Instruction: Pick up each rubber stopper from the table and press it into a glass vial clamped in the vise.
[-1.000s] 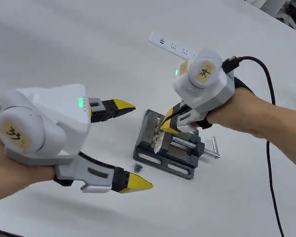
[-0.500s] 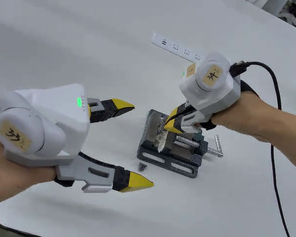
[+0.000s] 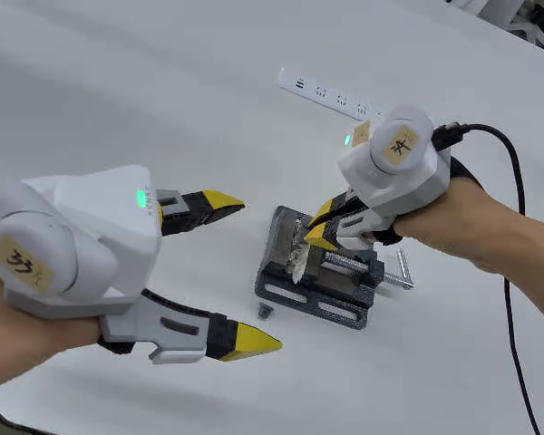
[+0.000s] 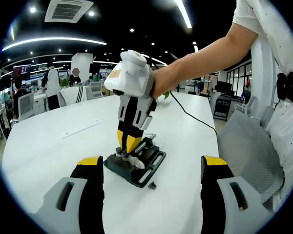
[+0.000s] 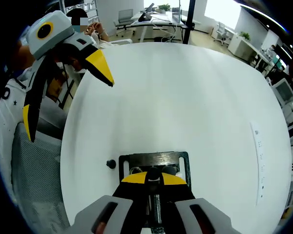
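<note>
Two claws appear in the head view. The left claw gapes wide and holds nothing. The right claw has its jaws drawn together on top of the vise; whether they pinch anything I cannot tell. One rubber stopper lies on the tabletop between the claws, just beside the vise. In the left gripper view, the stopper sits ahead of the open jaws, nearer than the vise. In the right gripper view, it lies left of the closed tips.
</note>
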`<state>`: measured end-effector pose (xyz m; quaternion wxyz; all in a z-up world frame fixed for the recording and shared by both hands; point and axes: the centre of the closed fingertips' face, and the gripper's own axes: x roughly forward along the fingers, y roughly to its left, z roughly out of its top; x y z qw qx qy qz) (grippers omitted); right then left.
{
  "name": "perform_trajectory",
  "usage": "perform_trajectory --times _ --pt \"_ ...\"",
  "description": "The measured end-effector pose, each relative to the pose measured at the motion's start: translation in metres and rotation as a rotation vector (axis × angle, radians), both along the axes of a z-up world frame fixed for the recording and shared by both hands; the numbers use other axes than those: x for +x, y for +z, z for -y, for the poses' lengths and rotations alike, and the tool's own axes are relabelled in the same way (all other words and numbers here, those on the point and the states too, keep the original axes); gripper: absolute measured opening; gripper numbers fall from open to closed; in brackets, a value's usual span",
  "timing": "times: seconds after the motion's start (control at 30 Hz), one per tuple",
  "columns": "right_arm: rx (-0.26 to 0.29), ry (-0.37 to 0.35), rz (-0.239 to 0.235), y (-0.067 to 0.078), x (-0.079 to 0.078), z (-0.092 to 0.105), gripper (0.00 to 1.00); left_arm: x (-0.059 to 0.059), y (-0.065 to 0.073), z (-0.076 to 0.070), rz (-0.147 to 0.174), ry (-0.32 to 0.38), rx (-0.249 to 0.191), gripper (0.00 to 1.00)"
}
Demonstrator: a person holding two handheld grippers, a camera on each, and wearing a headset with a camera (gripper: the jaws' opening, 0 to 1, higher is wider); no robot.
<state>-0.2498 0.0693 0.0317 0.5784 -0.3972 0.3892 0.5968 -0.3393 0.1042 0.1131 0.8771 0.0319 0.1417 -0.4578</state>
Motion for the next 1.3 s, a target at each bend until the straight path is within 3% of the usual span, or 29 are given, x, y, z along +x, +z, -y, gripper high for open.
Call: perform_trajectory --times 0.6,0.93,1.3 --pt "0.144 -0.113 0.029 0.030 -0.008 0.022 0.19 -0.003 0.003 0.005 -0.007 -0.018 0.043 0.81" --pt "0.231 -0.186 0.053 0.040 -0.013 0.038 0.30 -0.002 0.004 0.008 -0.012 -0.010 0.071 0.80" --pt "0.322 -0.267 0.080 0.045 -0.019 0.064 0.40 -0.003 -0.005 0.012 -0.043 0.001 0.120 0.78"
